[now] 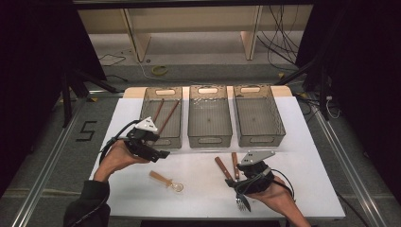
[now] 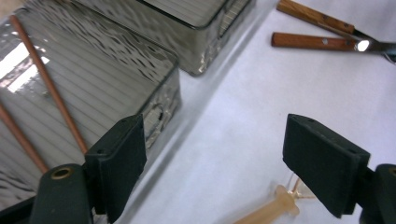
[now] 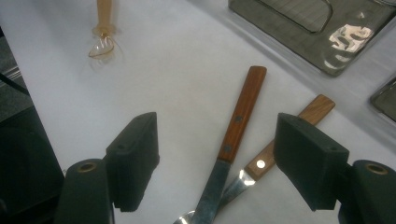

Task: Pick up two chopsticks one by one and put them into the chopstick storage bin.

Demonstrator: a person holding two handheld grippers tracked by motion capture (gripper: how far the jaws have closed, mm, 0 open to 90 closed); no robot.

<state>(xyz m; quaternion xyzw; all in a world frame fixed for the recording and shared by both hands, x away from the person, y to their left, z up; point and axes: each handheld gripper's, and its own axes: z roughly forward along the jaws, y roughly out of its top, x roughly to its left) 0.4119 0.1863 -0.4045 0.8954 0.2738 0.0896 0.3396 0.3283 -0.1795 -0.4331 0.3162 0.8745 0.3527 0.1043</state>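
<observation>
Three clear grey bins stand in a row at the back of the white table (image 1: 302, 179). The left bin (image 1: 163, 135) holds two brown chopsticks (image 1: 166, 116), which also show through its wall (image 2: 46, 88). My left gripper (image 1: 160, 154) hovers at that bin's front right corner, jaws open (image 2: 215, 135) with nothing between them. A small spoon with an amber handle (image 1: 165, 180) lies just below it. My right gripper (image 1: 232, 182) is open (image 3: 217, 140) low over two wooden-handled utensils (image 3: 243, 107) that cross on the table; its pads touch neither.
The middle bin (image 1: 210, 137) and the right bin (image 1: 260, 137) look empty. Fork tines (image 1: 242, 203) stick out under my right hand near the table's front edge. Cables and a wooden frame lie on the floor beyond the table.
</observation>
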